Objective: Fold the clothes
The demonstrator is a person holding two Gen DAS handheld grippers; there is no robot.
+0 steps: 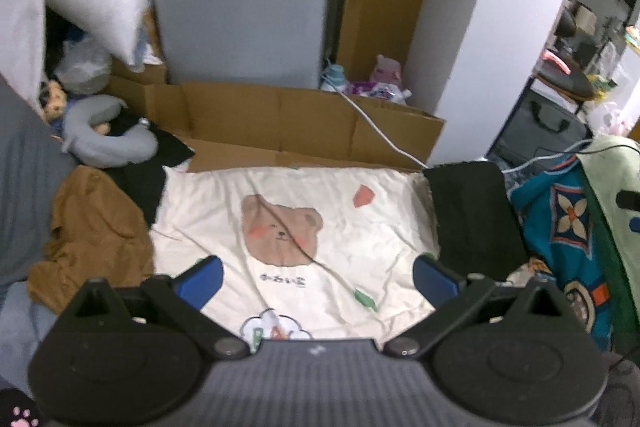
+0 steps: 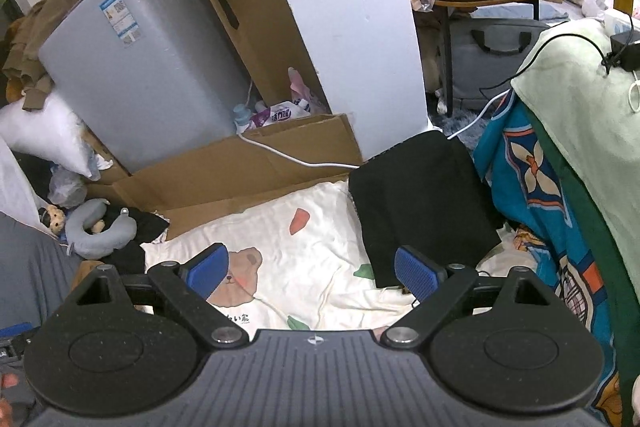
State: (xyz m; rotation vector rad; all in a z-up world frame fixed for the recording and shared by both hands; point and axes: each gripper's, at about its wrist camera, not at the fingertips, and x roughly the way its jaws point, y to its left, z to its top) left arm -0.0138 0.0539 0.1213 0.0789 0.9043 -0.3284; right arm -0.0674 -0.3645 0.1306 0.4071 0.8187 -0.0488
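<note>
Both the left gripper [image 1: 316, 277] and right gripper [image 2: 312, 273] hover spread wide, holding nothing. A folded black garment [image 2: 420, 203] lies beyond the right one's right finger; the brown garment [image 1: 92, 231] is heaped outside the left one's left finger (unfolded). A careless pinch could catch the sheet [image 1: 320, 227] beneath or the cable [image 1: 292, 239] between the left fingers.

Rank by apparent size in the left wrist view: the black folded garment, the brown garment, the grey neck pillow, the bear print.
1-2. Black folded garment and brown garment: too alike to rank.
3-4. Grey neck pillow and bear print: also close; the pillow lies farther from the camera.
</note>
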